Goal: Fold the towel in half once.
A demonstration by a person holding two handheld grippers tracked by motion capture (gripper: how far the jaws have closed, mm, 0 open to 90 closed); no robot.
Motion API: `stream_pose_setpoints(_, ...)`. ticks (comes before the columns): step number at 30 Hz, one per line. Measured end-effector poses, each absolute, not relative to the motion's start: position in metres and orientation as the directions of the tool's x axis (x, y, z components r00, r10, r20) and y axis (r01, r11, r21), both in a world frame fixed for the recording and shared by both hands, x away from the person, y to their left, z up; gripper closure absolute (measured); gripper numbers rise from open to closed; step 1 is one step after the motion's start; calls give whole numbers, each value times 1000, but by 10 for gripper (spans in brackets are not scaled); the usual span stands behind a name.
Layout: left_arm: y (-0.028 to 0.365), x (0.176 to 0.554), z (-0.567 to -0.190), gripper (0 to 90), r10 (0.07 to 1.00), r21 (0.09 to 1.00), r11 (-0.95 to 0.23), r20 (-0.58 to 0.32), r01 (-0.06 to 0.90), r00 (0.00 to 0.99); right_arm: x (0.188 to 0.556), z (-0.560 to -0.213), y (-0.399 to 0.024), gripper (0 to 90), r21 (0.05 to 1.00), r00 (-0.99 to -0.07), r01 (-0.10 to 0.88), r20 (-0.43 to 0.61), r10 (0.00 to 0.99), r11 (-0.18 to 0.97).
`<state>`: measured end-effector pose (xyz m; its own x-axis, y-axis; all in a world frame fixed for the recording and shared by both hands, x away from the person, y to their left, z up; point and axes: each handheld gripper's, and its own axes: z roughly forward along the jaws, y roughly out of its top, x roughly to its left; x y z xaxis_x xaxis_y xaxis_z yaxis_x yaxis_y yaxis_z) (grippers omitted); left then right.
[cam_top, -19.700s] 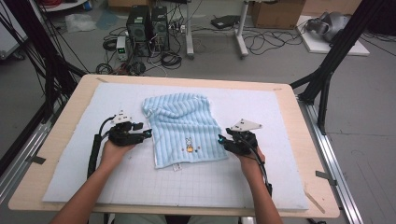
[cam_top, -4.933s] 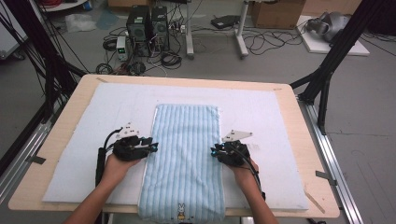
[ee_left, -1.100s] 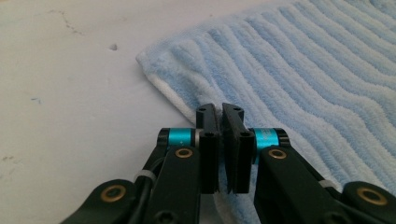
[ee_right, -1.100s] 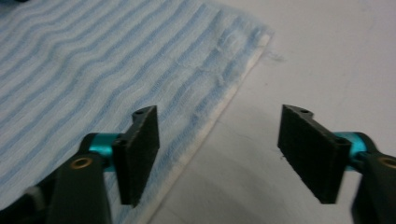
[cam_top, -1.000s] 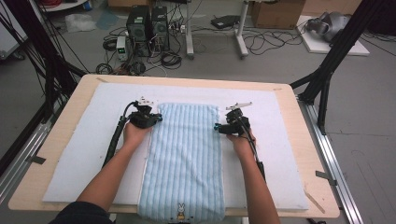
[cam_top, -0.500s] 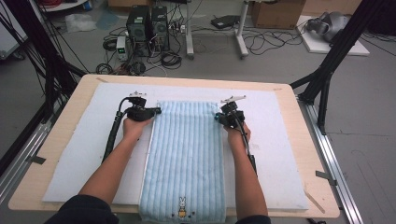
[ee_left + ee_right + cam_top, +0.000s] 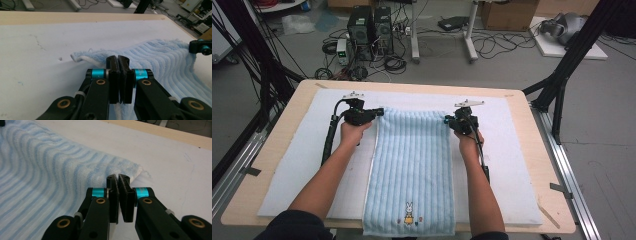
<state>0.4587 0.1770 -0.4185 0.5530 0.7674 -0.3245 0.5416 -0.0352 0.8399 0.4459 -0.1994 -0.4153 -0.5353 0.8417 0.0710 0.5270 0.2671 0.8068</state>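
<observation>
A light blue striped towel (image 7: pixel 412 160) lies lengthwise on the white mat (image 7: pixel 297 155), and its near end carries a small rabbit picture (image 7: pixel 408 212). My left gripper (image 7: pixel 378 113) is at the towel's far left corner, shut on the edge. In the left gripper view the jaws (image 7: pixel 117 59) are pressed together with the towel (image 7: pixel 162 57) running in under them. My right gripper (image 7: pixel 447 121) is at the far right corner. In the right gripper view it (image 7: pixel 118 177) is shut on the towel (image 7: pixel 50 167) edge, and the cloth rises in waves toward it.
The mat covers most of the wooden table (image 7: pixel 557 175). The towel's near end hangs over the front edge. Black frame legs (image 7: pixel 562 75), computers (image 7: pixel 367 25) and cables stand on the floor beyond the table.
Both hands have moved away from me to the towel's far corners. The towel has slid away from me, bringing the rabbit picture up into sight at the near end.
</observation>
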Motion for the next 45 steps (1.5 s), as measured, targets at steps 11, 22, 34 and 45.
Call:
stream_pose_setpoints(11, 180, 415, -417, 872, 728, 859, -77, -299, 506, 617, 405, -416, -206, 866, 803, -598, 512, 79, 797, 305)
stream_pose_setpoints(22, 183, 374, -428, 870, 698, 864, -124, -274, 489, 661, 370, -417, -208, 865, 795, -632, 504, 73, 772, 337)
stream_pose_setpoints(34, 183, 343, -439, 868, 664, 859, -183, -251, 479, 704, 341, -428, -211, 865, 764, -659, 525, 86, 747, 375)
stream_pose_setpoints(45, 184, 366, -435, 486, 747, 868, -125, -237, 481, 621, 355, -421, -213, 569, 797, -596, 533, 116, 794, 284)
